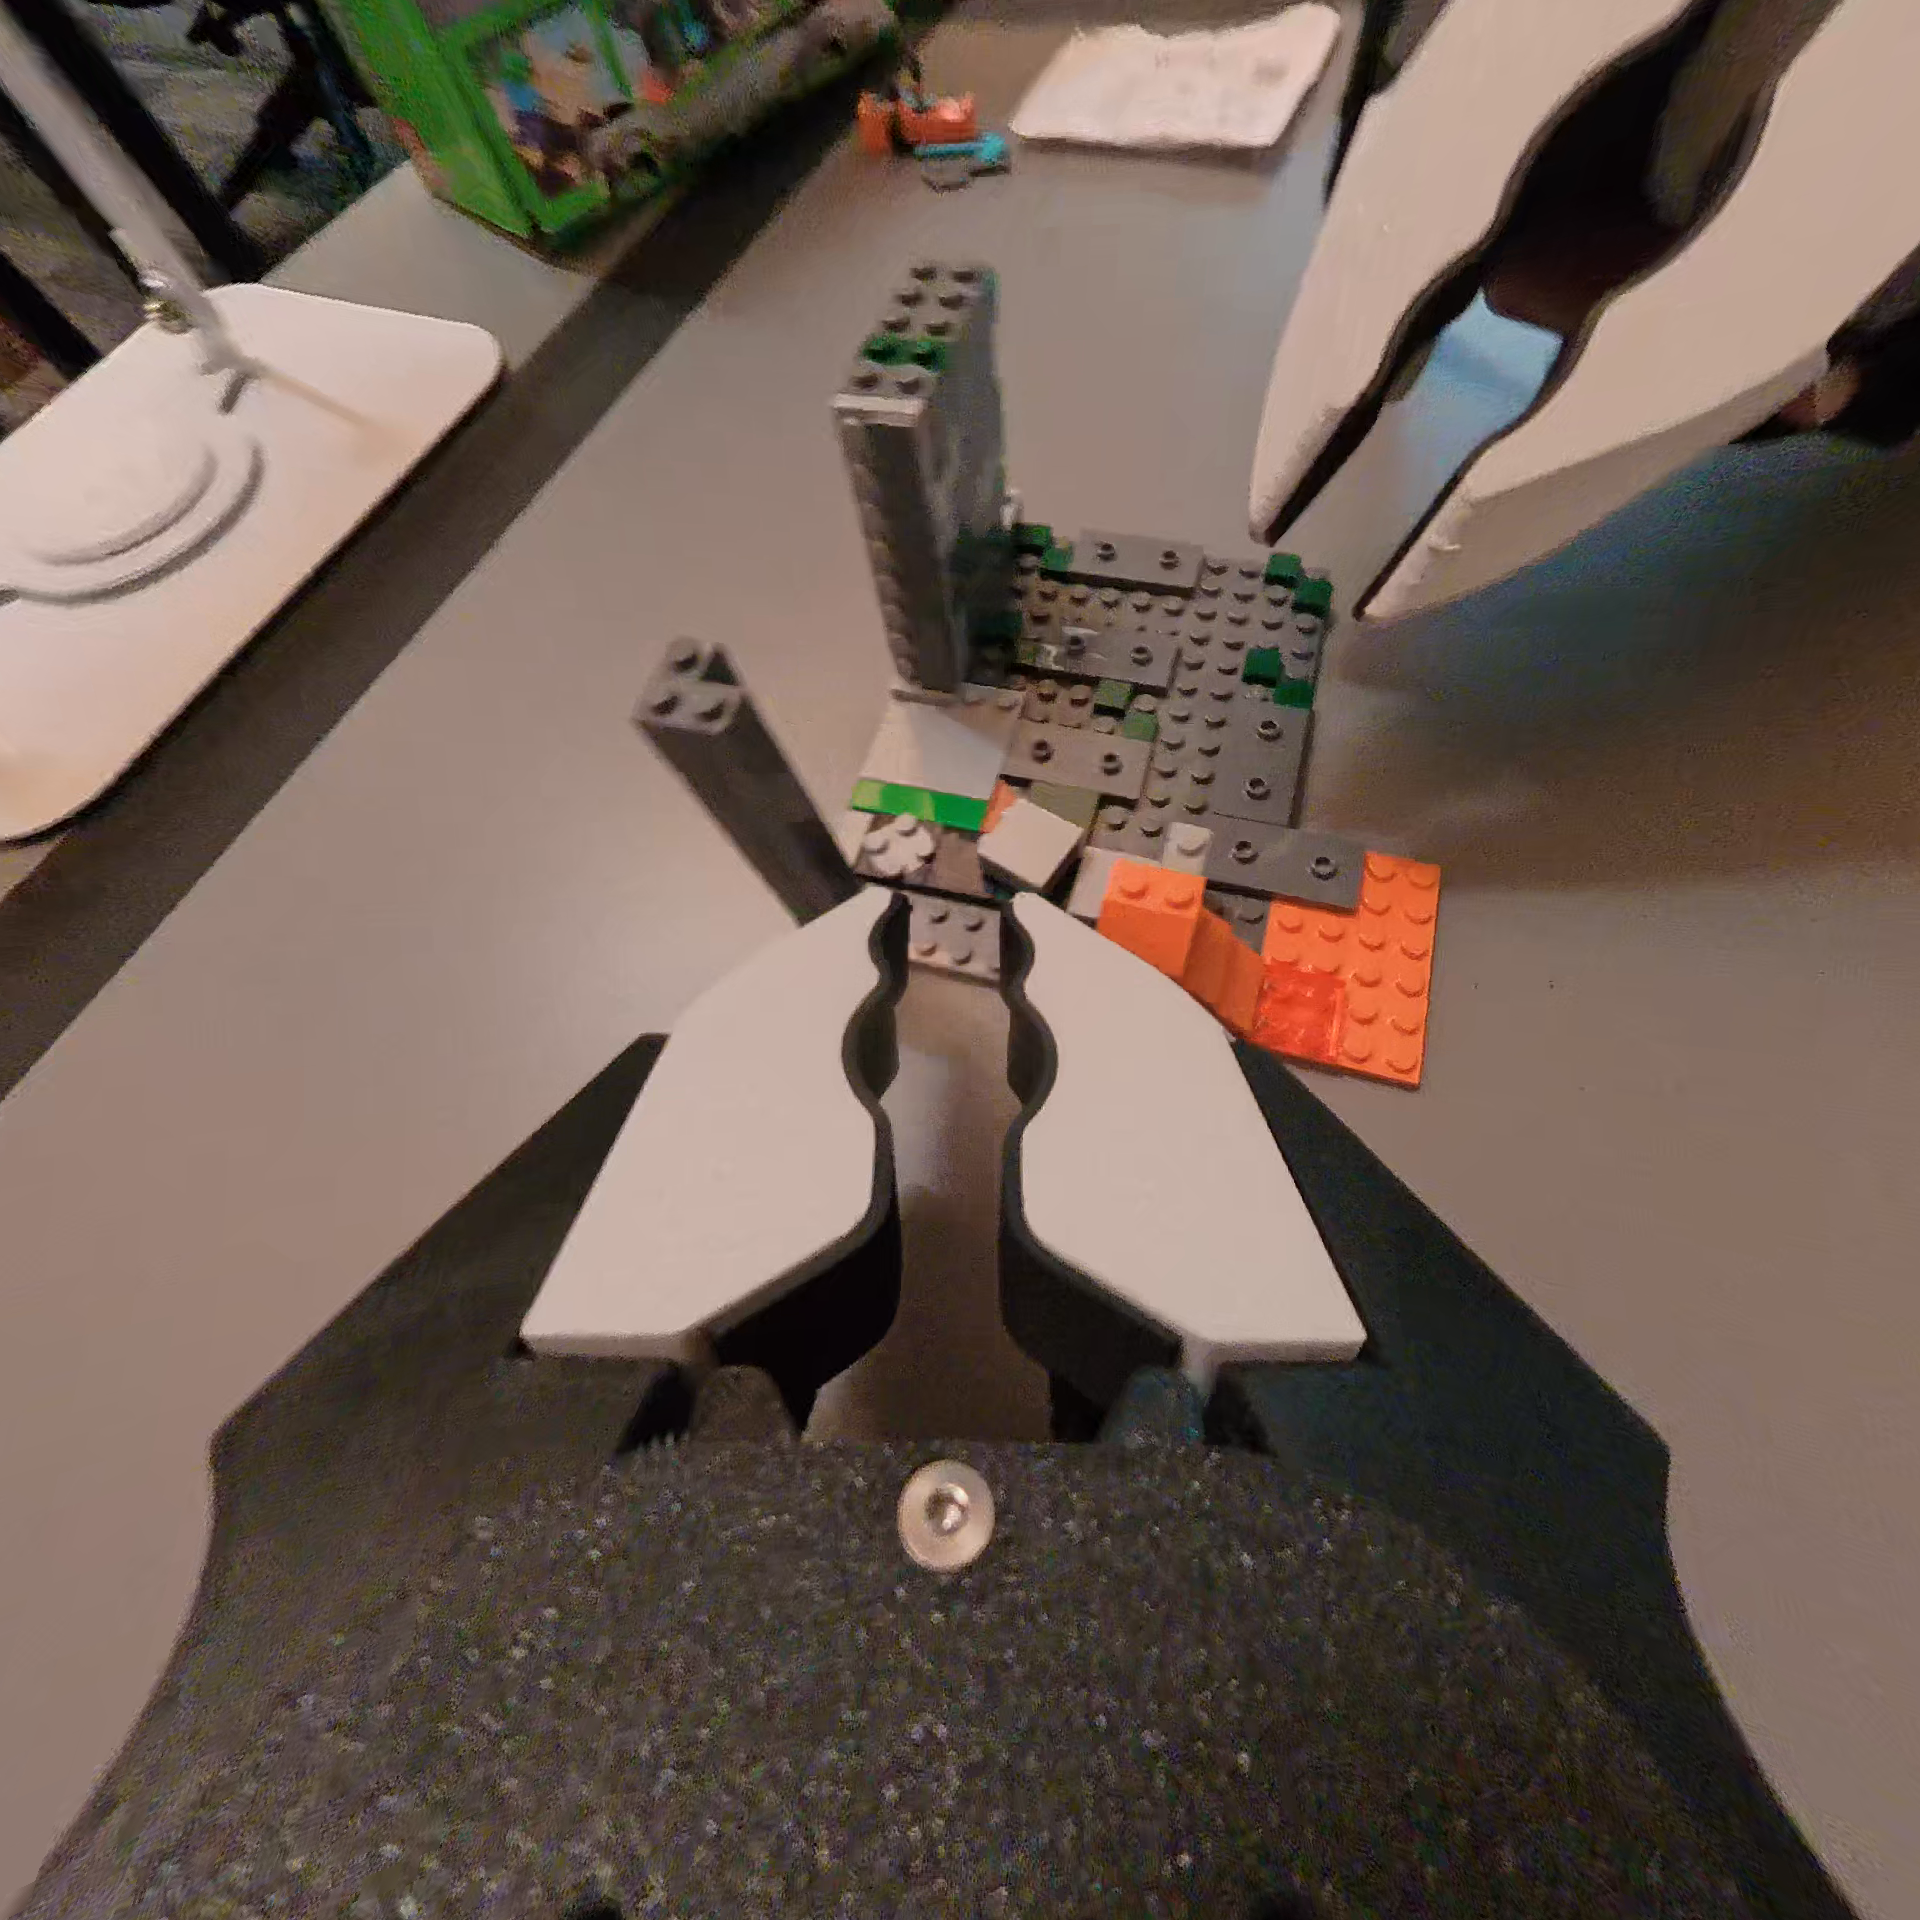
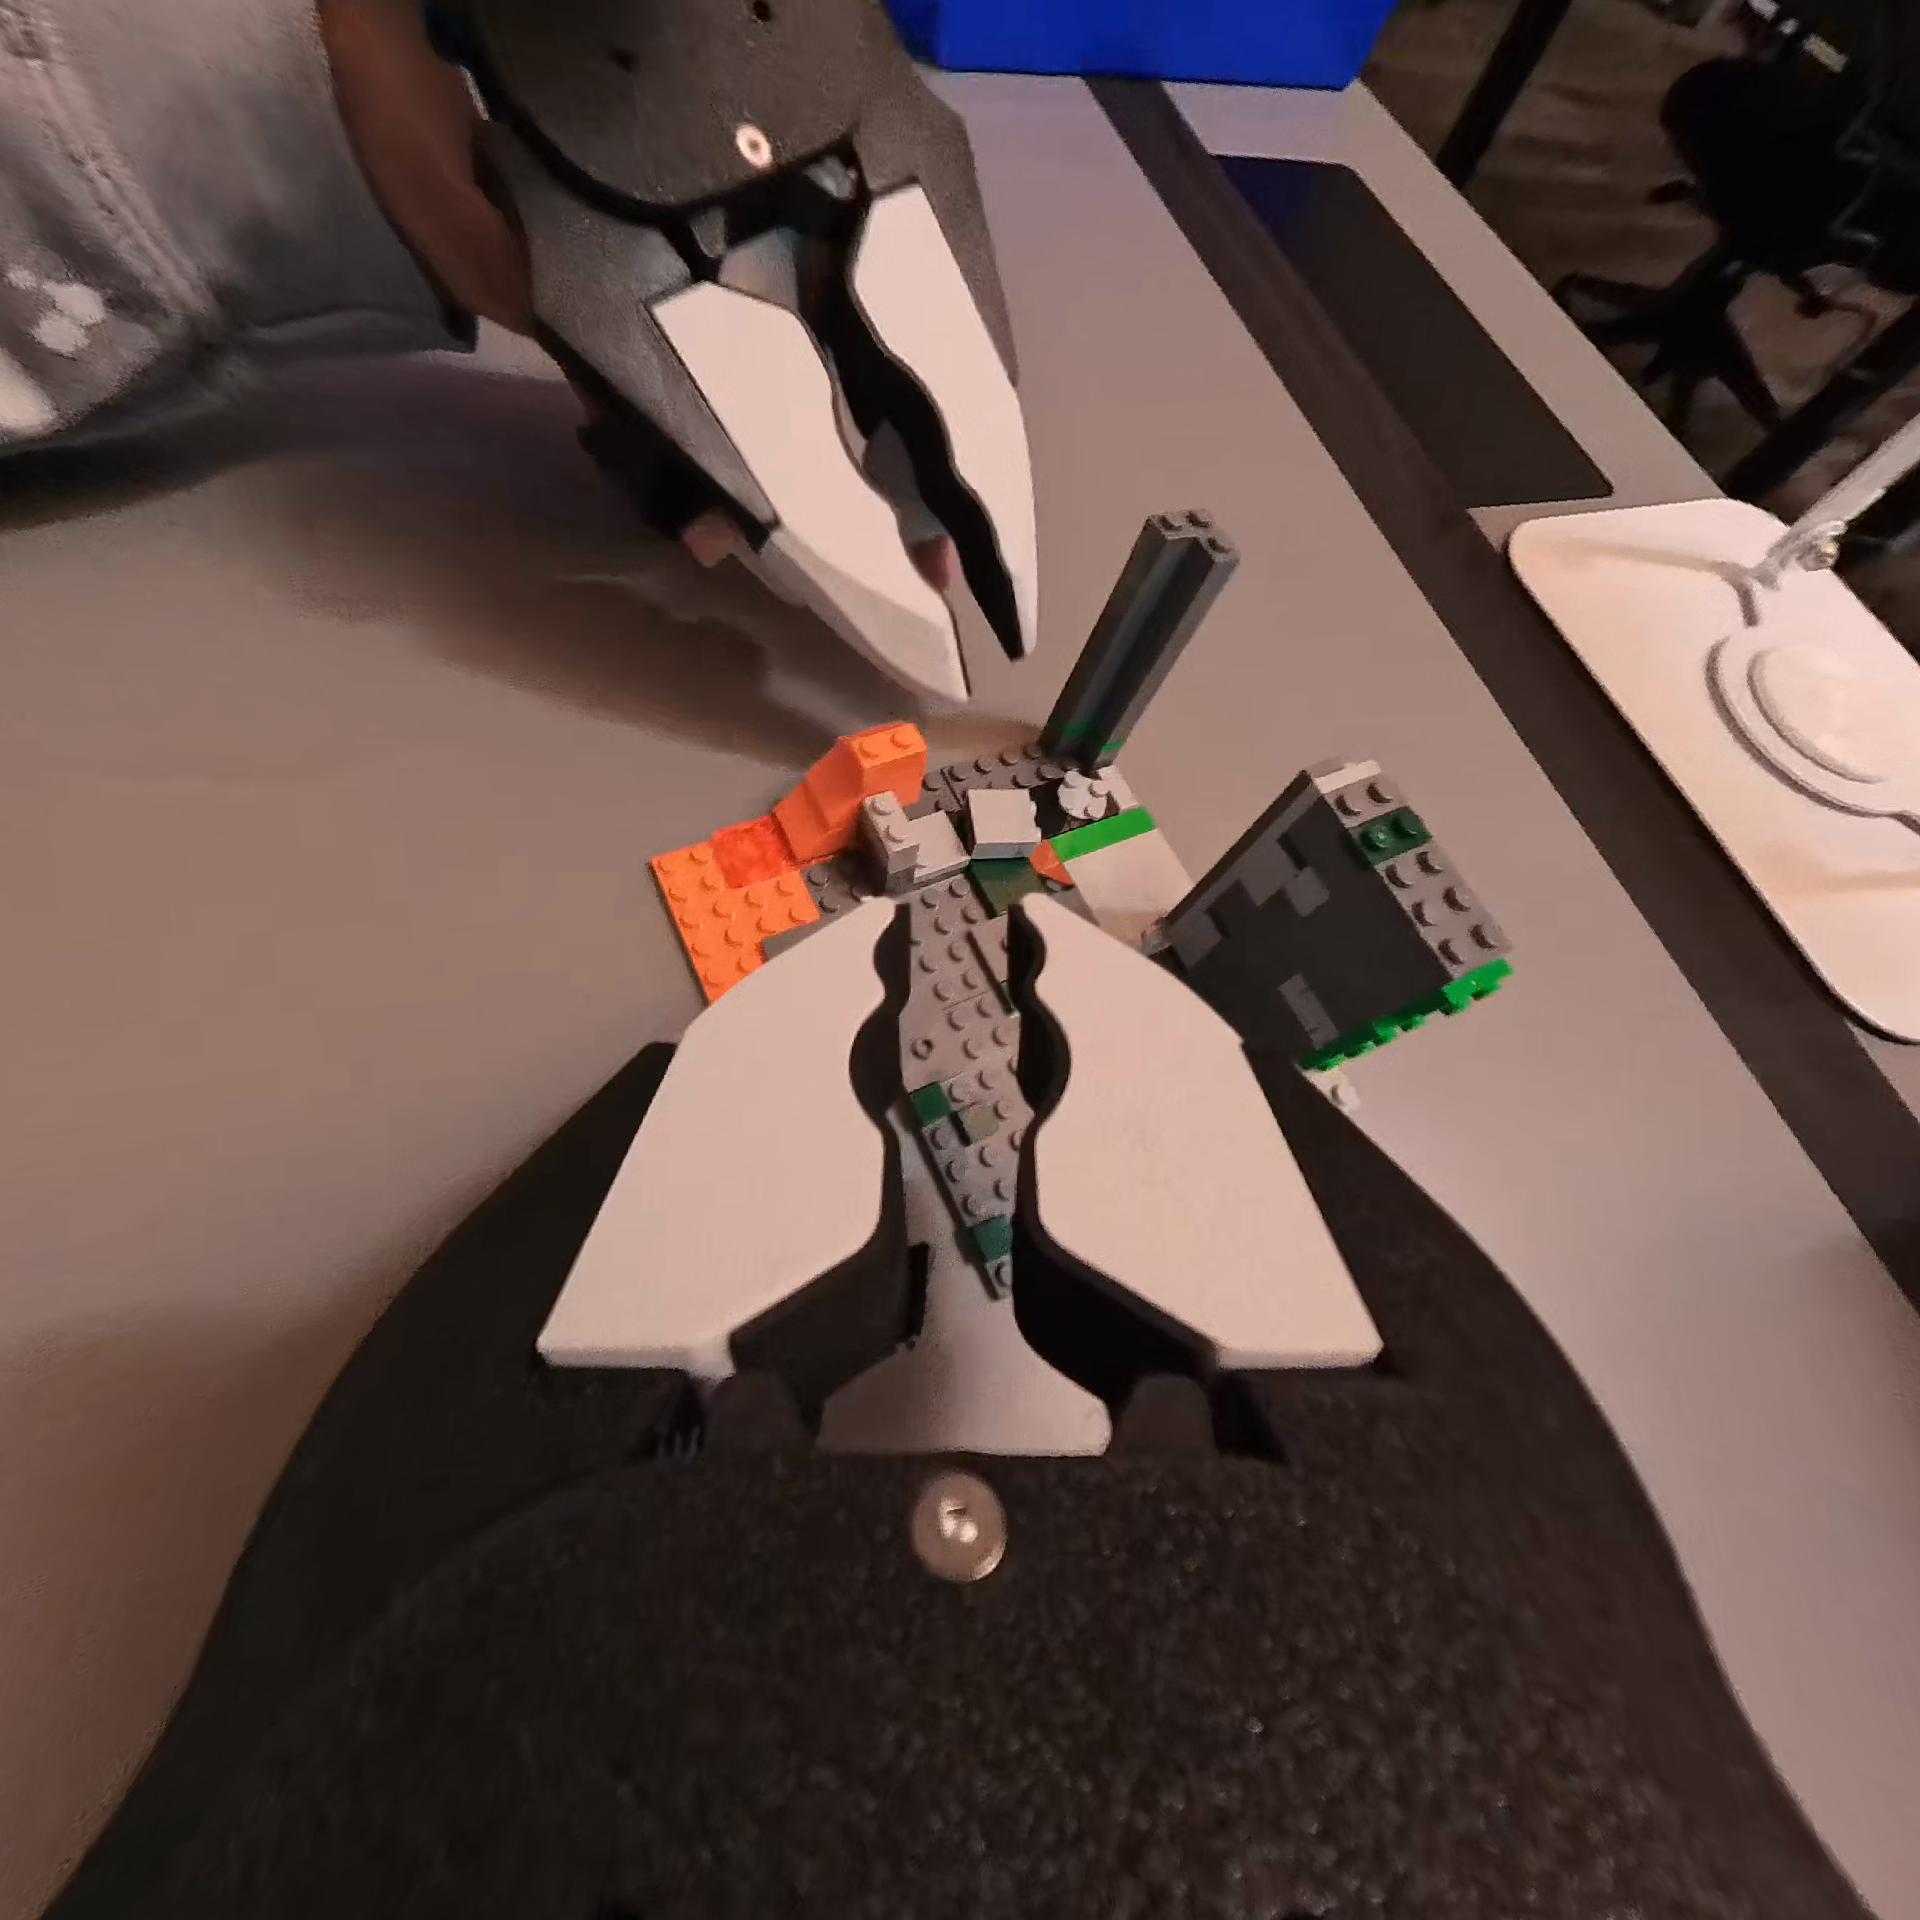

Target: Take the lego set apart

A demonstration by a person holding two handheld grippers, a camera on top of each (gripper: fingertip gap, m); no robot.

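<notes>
The lego set (image 1: 1164, 727) sits in the middle of a grey table (image 1: 416, 987), a grey studded baseplate with an orange plate corner (image 1: 1361, 966) and a few dark green bits on top. A tall dark grey wall section (image 1: 925, 499) stands on the far-left side of it, and a dark grey pillar (image 1: 738, 779) sticks up at the near-left corner, right next to where the left gripper (image 1: 951, 909) comes in. That gripper's jaws are parted a little, tips just at the near edge of the build, nothing clamped between them as far as I can see.

The right gripper (image 2: 956, 914) hovers over the baseplate from the opposite side, jaws also a modest gap apart with studs showing through, not holding anything. From its camera the wall (image 2: 1340, 925) is off to its right.

Other stuff around: a green lego box (image 1: 540, 114), white paper (image 1: 1174, 83), some loose orange and teal pieces (image 1: 935, 130), and a white stand base (image 1: 208, 520) on the left.
</notes>
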